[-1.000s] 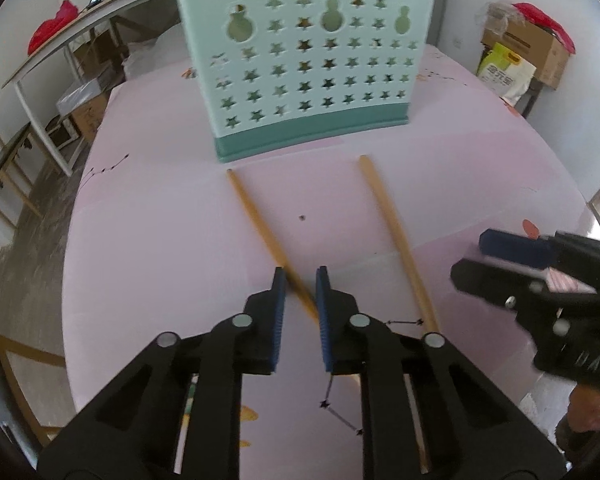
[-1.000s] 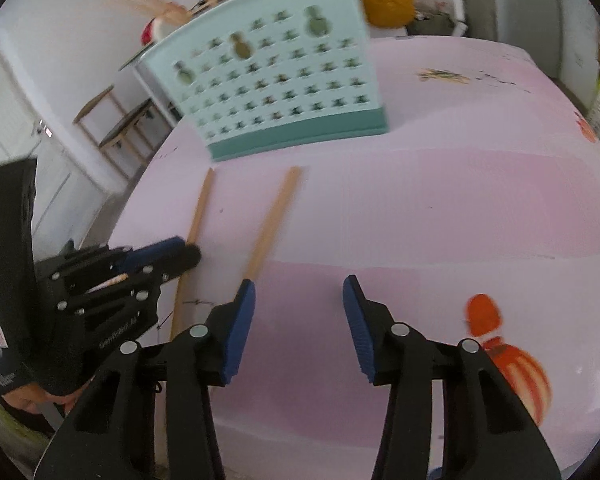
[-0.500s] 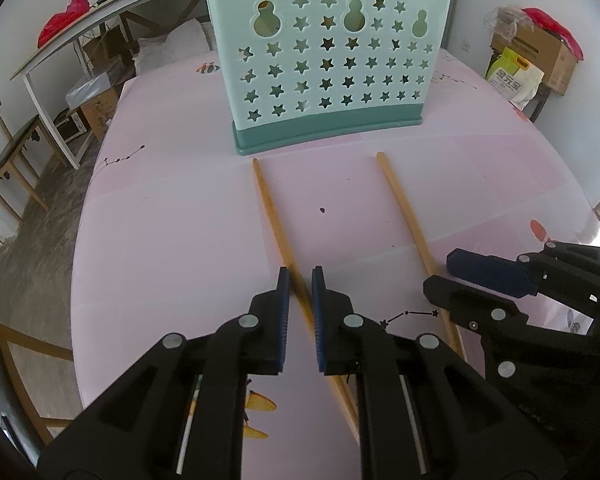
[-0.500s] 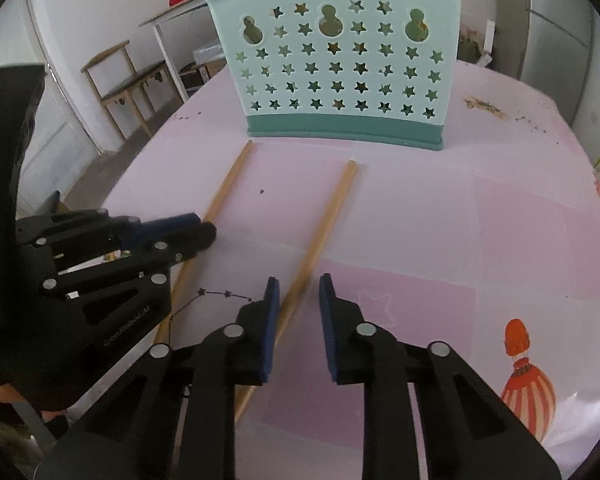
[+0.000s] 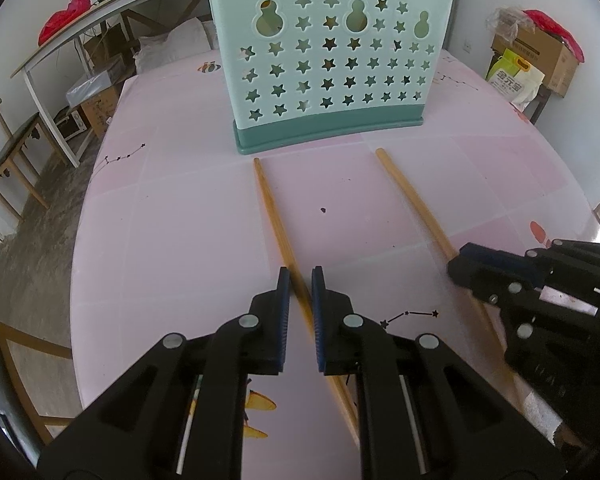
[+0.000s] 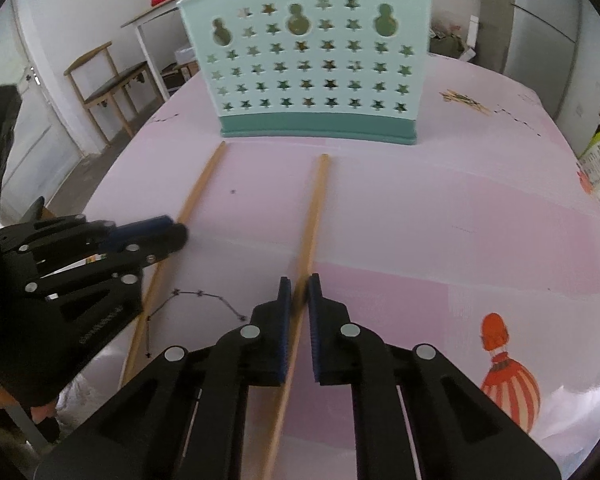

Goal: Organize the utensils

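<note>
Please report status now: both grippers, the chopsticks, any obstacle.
Left gripper shut on left chopstick. Right gripper closing on right chopstick. Both chopsticks lie on the table, pointing at the utensil holder. Nothing between.

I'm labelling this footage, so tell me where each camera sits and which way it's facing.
Left wrist view: sits on the left gripper, looking forward and down along its fingers at the left chopstick and the teal utensil holder; the right gripper shows at the right edge.
Right wrist view: sits on the right gripper, whose fingers are closing around the right chopstick; the left gripper shows at left.
Shared: both chopsticks, the holder, the pink tablecloth.
</note>
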### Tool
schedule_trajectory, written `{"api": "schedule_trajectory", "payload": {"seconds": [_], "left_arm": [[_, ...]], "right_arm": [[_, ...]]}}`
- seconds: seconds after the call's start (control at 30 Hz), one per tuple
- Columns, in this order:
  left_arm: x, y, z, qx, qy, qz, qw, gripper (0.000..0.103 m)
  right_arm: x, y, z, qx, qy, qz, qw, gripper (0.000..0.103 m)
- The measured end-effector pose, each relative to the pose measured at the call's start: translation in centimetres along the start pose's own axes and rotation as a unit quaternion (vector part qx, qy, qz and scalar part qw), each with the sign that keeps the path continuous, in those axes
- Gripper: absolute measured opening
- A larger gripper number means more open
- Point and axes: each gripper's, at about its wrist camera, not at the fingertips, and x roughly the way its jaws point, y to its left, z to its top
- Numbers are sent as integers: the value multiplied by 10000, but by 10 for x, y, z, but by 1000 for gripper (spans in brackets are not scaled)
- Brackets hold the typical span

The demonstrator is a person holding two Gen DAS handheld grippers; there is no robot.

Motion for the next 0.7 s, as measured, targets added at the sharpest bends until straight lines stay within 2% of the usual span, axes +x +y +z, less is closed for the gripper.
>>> {"api": "schedule_trajectory", "payload": {"seconds": [0.27, 0.7], "left_arm": [[0, 1, 0, -1, 0, 1, 10000, 9], [0, 2, 1, -7, 2, 8, 10000, 9]], "right_arm": [[-2, -17, -2, 182, 2, -122, 9998, 7], [-2, -20, -2, 256, -8, -80, 9996, 7]]}}
